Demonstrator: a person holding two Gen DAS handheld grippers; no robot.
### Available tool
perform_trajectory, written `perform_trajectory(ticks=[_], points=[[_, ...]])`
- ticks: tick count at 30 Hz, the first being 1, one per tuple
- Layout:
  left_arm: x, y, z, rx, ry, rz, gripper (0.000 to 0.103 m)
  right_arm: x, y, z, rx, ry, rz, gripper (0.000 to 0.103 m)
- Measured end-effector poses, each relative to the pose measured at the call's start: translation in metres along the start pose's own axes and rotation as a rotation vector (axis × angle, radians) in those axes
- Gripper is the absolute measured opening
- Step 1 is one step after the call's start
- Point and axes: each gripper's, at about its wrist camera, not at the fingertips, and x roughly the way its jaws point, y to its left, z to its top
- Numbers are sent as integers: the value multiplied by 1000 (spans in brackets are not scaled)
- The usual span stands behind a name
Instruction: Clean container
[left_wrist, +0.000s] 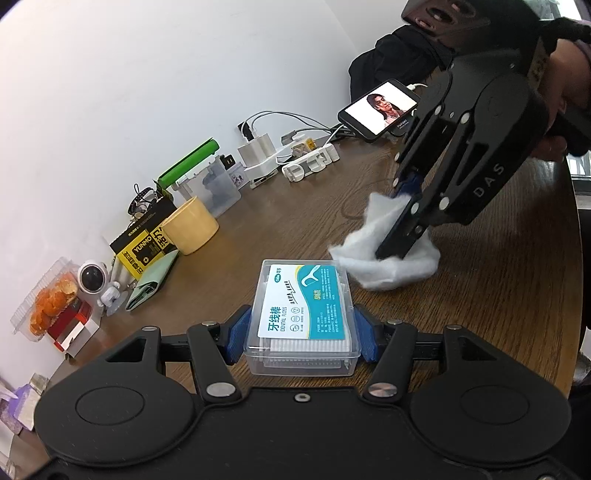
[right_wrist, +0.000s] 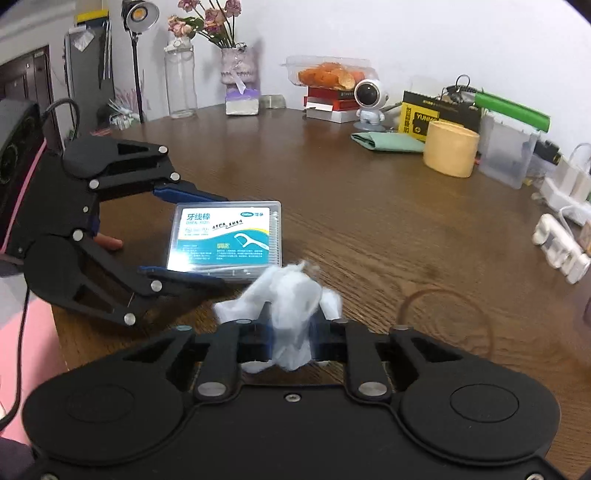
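Container (left_wrist: 303, 314) of dental floss is sitting clamped between the left claw (left_wrist: 301, 332) fingers on the bench (left_wrist: 480, 295). Just beside it, the right claw (right_wrist: 291, 336) is gripping a white tissue wad (right_wrist: 291, 291), pressing it onto the bench.

Along the wall on your wooden surface (right_wrist: 369, 192) you have a yellow cup (right_wrist: 450, 153), a green wallet (right_wrist: 388, 142), an astronaut figure (right_wrist: 370, 103), a clear box of orange peel (right_wrist: 327, 72), a phone (left_wrist: 380, 109) showing video, and chargers (left_wrist: 258, 153).
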Motion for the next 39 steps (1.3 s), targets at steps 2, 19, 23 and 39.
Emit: perform_trajectory(ticks=[2, 19, 23, 39], points=[[0, -1, 0, 2, 0, 1, 57, -6, 3, 5, -20, -44, -25, 16], [3, 3, 0, 5, -2, 1, 57, -1, 26, 25, -141, -113, 40, 19], [7, 11, 0, 3, -1, -2, 57, 7, 3, 29, -80, -119, -33, 19], [20, 26, -3, 4, -1, -2, 57, 1, 10, 29, -95, -119, 10, 19]])
